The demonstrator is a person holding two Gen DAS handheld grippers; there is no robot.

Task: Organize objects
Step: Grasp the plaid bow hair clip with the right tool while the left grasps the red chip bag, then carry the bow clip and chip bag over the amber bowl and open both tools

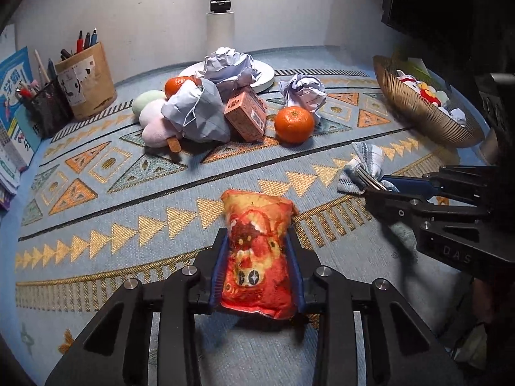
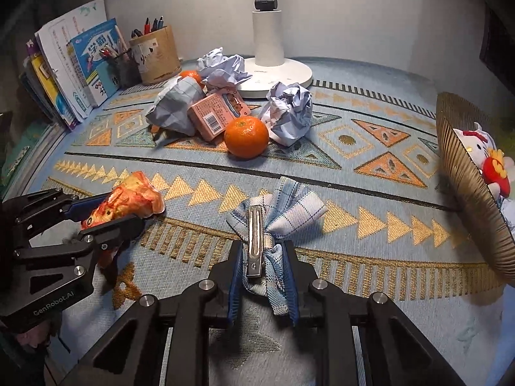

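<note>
My left gripper [image 1: 257, 241] is shut on a red and orange plush snack bag [image 1: 257, 251], held just above the patterned cloth; the bag also shows at the left of the right wrist view [image 2: 128, 199]. My right gripper [image 2: 264, 251] is shut on a blue plaid bow hair clip [image 2: 283, 212], which also shows in the left wrist view [image 1: 363, 167]. A gold ribbed bowl [image 2: 463, 193] with plush toys [image 2: 482, 151] stands at the right.
A pile at the back holds crumpled papers [image 2: 289, 112], two oranges [image 2: 246, 136], a pink box [image 2: 215, 115] and a pastel plush [image 1: 151, 119]. A white lamp base [image 2: 276, 77], pen holders [image 2: 154, 54] and books [image 2: 80, 64] stand behind.
</note>
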